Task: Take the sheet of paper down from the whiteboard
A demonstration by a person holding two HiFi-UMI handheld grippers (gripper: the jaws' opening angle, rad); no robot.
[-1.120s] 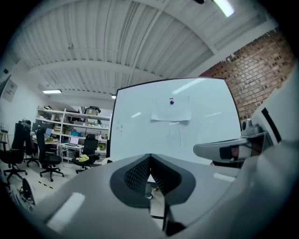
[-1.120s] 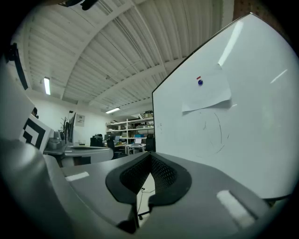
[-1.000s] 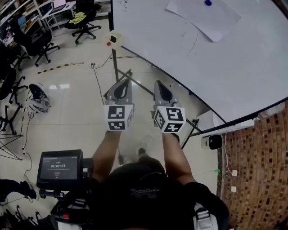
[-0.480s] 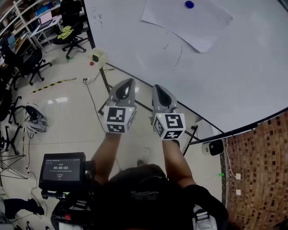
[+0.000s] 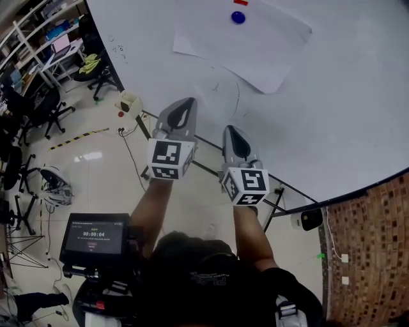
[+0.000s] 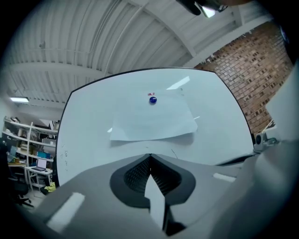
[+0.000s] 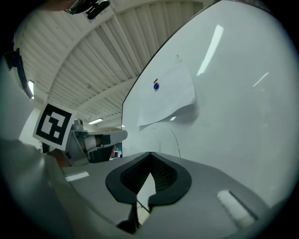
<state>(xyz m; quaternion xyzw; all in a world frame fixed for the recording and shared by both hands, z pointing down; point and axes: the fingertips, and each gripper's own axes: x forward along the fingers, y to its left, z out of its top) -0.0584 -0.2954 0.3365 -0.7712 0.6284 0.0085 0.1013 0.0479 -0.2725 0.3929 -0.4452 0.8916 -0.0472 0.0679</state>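
Note:
A white sheet of paper (image 5: 246, 41) hangs on the whiteboard (image 5: 345, 102), pinned near its top by a blue round magnet (image 5: 238, 17) with a small red magnet (image 5: 240, 2) above it. The paper (image 6: 152, 119) and blue magnet (image 6: 153, 100) show ahead in the left gripper view, and the paper (image 7: 168, 95) off to the side in the right gripper view. My left gripper (image 5: 186, 105) is shut and empty, below the sheet's lower edge. My right gripper (image 5: 231, 133) is shut and empty too, lower and to the right, short of the board.
The whiteboard stands on a wheeled frame (image 5: 275, 191). Office chairs (image 5: 32, 108) and shelves (image 5: 45, 38) fill the left of the room, with cables (image 5: 128, 153) on the tiled floor. A brick wall (image 5: 377, 255) is at the right. A timer screen (image 5: 94, 233) sits at my chest.
Both grippers have moved toward the whiteboard, the left one rising closer to the sheet's lower edge. The board and paper now fill more of the head view. Both stay shut.

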